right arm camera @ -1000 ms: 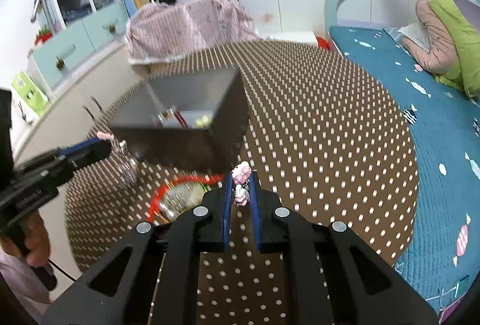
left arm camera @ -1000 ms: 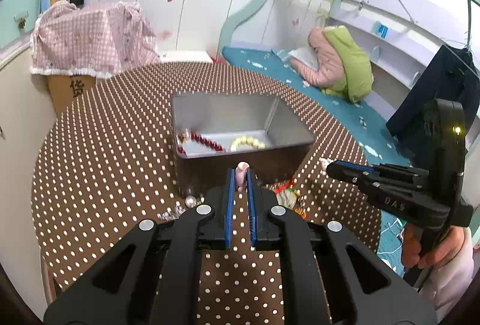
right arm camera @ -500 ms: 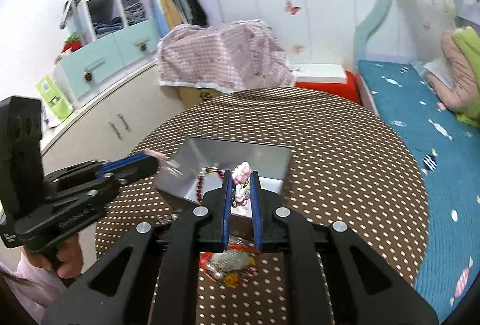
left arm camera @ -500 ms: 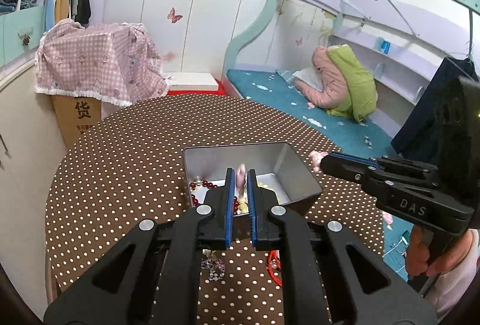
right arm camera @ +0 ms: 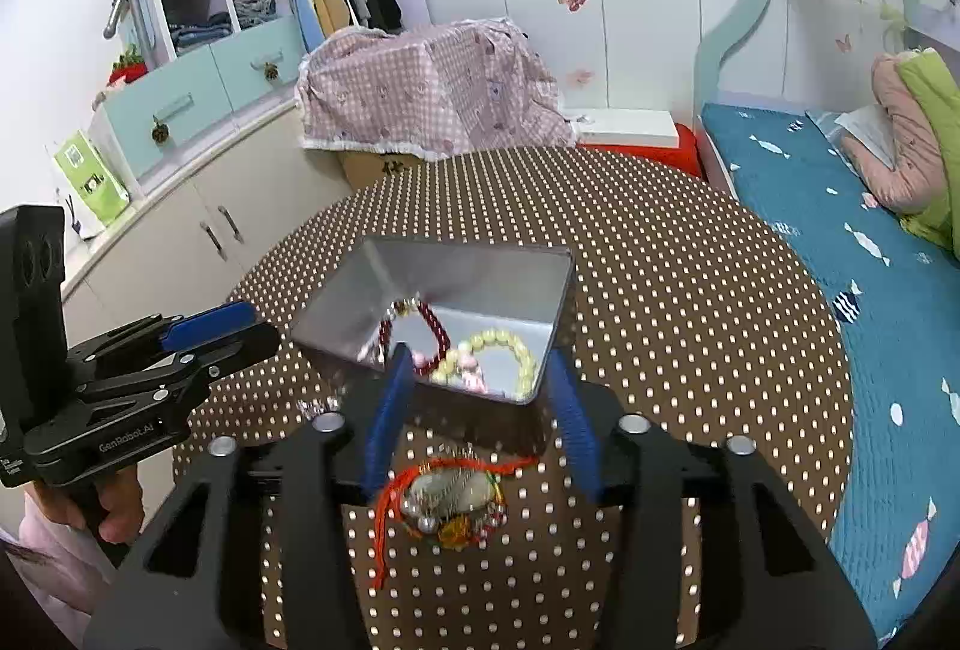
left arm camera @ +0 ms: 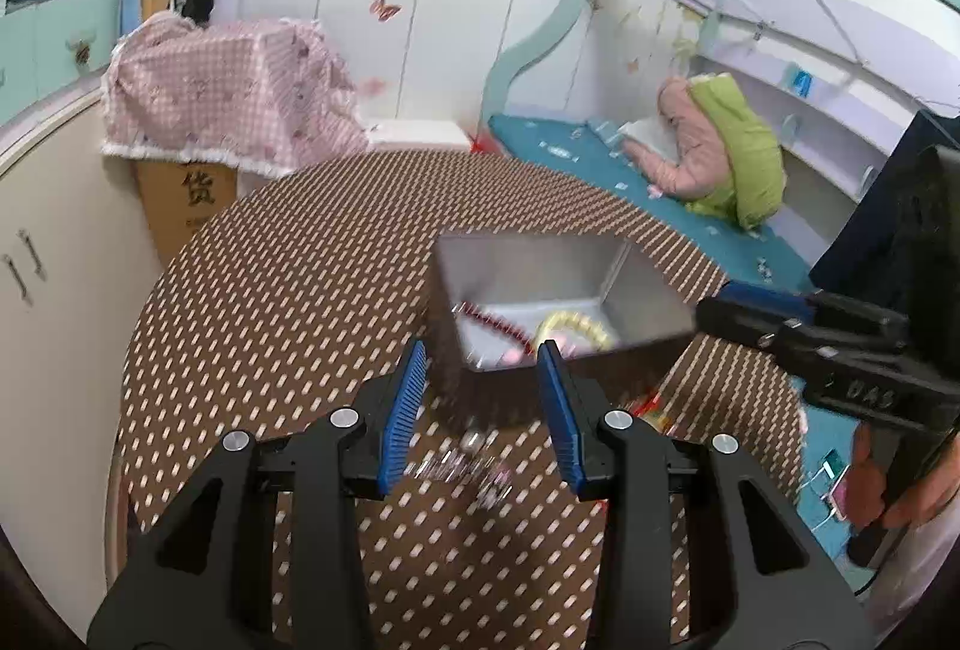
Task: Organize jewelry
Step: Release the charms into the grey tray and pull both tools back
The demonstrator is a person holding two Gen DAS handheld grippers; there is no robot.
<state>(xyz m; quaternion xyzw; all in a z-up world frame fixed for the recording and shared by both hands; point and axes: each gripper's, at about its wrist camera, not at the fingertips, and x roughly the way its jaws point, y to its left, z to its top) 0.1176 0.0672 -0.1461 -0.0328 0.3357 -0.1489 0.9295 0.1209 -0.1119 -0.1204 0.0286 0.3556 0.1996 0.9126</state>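
Fingers (right arm camera: 393, 398) newly apart, above tin (right arm camera: 480, 266) rim.

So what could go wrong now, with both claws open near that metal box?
The right claw hangs at the metal box's near rim, so a forward push might shove or tip it. The red-corded pendant lies below it; its loose cord could snag a finger. The silvery chain under the left claw looks blurred and hard to grip.

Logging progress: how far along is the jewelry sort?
Done: red beads, a yellow bead bracelet and a pink piece lie in the metal box. In hand: nothing, left gripper and right gripper are open. Left: red-cord pendant and silver chain on the table.
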